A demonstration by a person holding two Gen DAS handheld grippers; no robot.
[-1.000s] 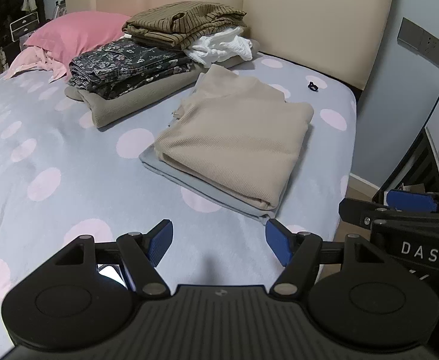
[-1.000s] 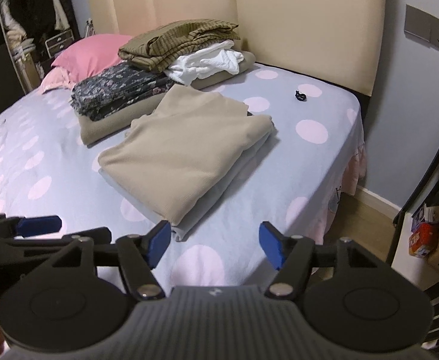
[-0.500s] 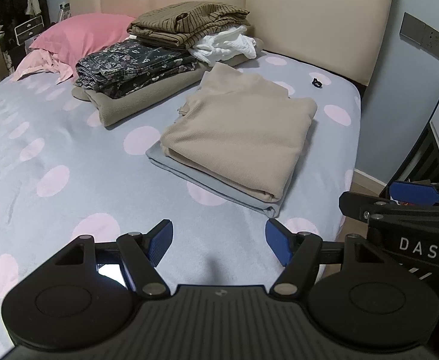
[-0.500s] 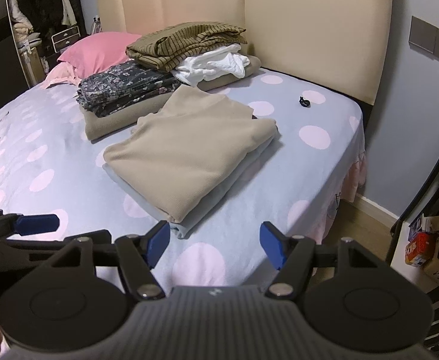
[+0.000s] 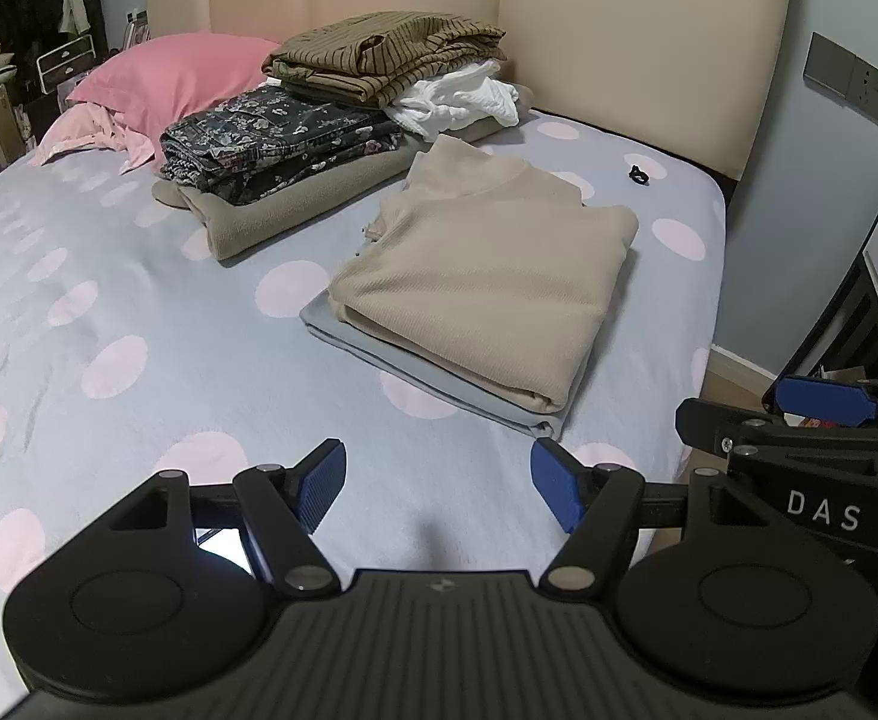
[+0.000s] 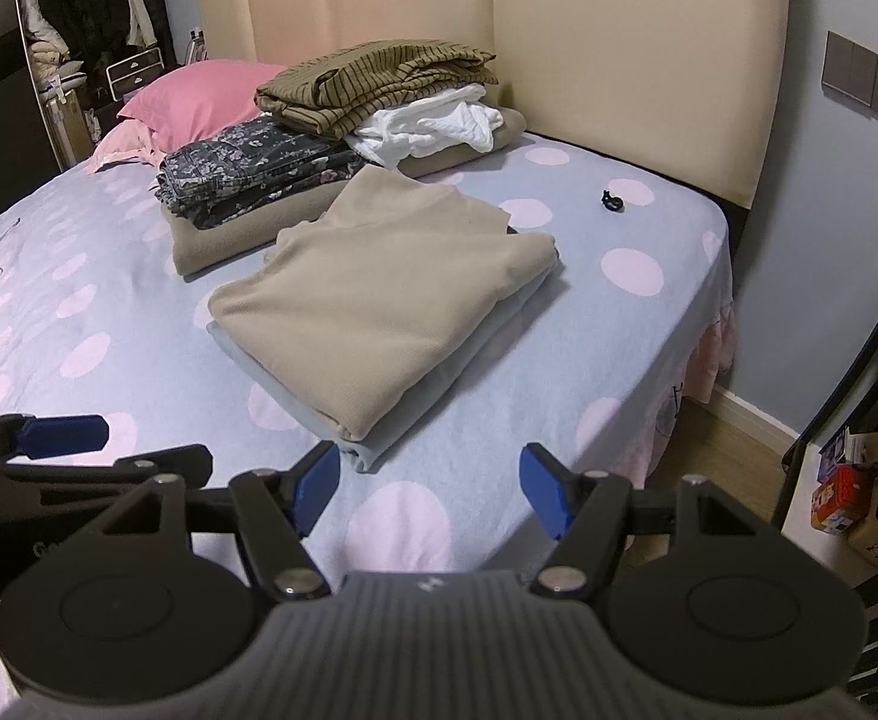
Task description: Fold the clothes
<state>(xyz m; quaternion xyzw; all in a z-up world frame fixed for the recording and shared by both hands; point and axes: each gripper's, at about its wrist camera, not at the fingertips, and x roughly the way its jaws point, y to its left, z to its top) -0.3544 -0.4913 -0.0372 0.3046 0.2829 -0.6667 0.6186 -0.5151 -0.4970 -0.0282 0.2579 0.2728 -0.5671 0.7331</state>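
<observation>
Left gripper (image 5: pixel 436 483): jaws spread wide, nothing between the blue pads, touching nothing; it hovers over the bed's near edge.
Right gripper (image 6: pixel 430 483): jaws spread wide and empty, touching nothing, just short of the folded stack's near corner.
Beige sweater (image 5: pixel 487 282): folded flat, lying on a folded grey garment (image 5: pixel 439 381) on the spotted bedsheet (image 5: pixel 139 312), ahead of both grippers.
Other clothes pile (image 5: pixel 331 114): near the headboard, beside a pink pillow (image 5: pixel 181 78).
</observation>
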